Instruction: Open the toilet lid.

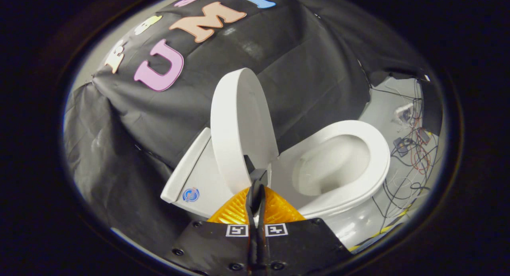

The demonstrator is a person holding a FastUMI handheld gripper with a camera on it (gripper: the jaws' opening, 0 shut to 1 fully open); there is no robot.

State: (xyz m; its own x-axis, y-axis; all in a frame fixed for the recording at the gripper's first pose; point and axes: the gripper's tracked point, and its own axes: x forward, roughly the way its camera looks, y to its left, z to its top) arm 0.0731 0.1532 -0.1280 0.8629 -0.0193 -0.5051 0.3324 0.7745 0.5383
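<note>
- So, the gripper (256, 176) has its fingers drawn in narrow, nearly together, and their tips sit right at the lower edge of the toilet lid (239, 124). A thin bit of that edge seems to sit between the tips, but honestly I can't tell if both fingers actually press on it or just rest against it.
- The lid itself stands raised, close to upright, tipped back toward the tank (199, 170), which sits just behind it against the black cloth wall.
- Just ahead of the fingers and off to one side is the seat (358, 168), down flat on the bowl (332, 164), which is open to view. So judging from how things lie, the job looks basically done or one small nudge from it.
- Handling-wise: the lid looks like hard glossy plastic, stiff, fairly light, and slick. It swings on its hinge, so I'd guess it wants to flop once it passes the balance point.
- Best hold is probably the thin rim edge, pinched across its thickness, or just pushing on the flat face. The smooth surface could slip out of a light pinch.
- Past the bowl there's a tangle of cables (410, 156) on the floor, well clear of all this.
</note>
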